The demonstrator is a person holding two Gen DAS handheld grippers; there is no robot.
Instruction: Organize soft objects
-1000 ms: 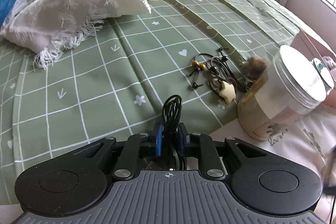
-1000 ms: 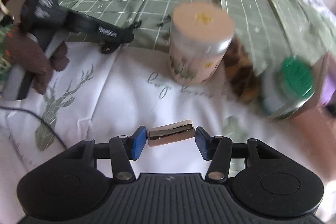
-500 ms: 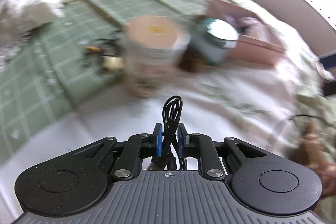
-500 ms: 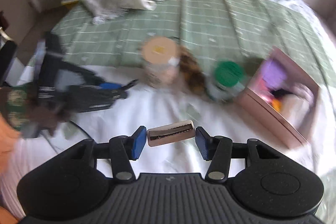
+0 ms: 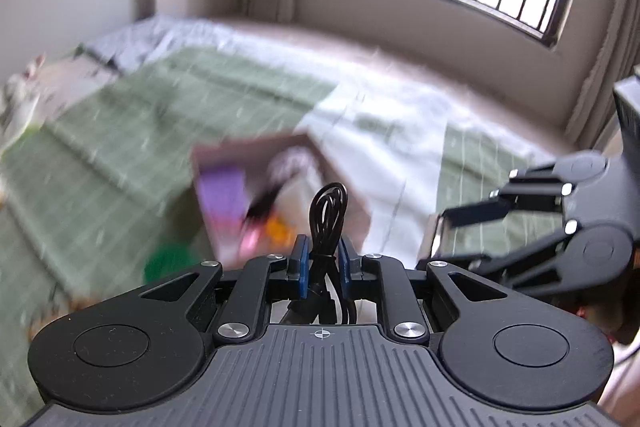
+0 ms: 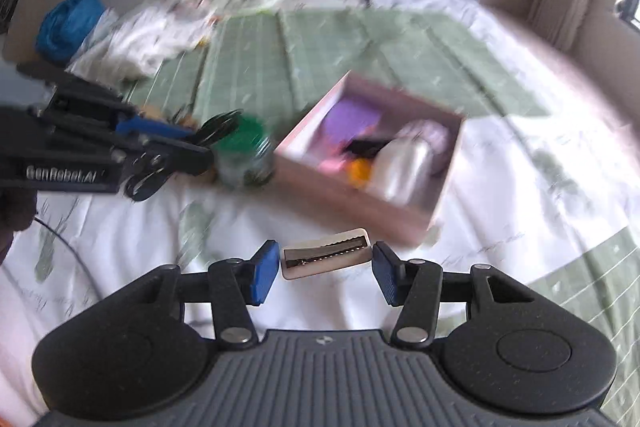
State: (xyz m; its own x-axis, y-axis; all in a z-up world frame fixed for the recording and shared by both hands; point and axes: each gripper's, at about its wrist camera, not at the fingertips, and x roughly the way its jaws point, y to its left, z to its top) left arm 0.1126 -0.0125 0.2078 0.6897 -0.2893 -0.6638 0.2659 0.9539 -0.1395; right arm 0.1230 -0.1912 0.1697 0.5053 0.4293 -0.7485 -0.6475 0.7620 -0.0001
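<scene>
Looks like the carry-to-the-box step. Nearest in, the right gripper [image 6: 325, 269] has a hair clip [image 6: 325, 254] clamped end to end between its blue pads — long axis crosswise to the fingers, roughly level. The left gripper [image 5: 323, 261] is squeezed tight on a bundle of black cord [image 5: 328, 217], its loop sticking up and forward, long axis along the fingers. Both hang above the white sheet [image 6: 520, 187] near the bed's front edge. Just beyond sits the pink box [image 6: 360, 199], already holding purple and silver bits, a green-lidded jar [image 6: 244, 157] beside it. Next move, I'd guess: line up over the box opening, then release — it's all blurry, so slow down first.
</scene>
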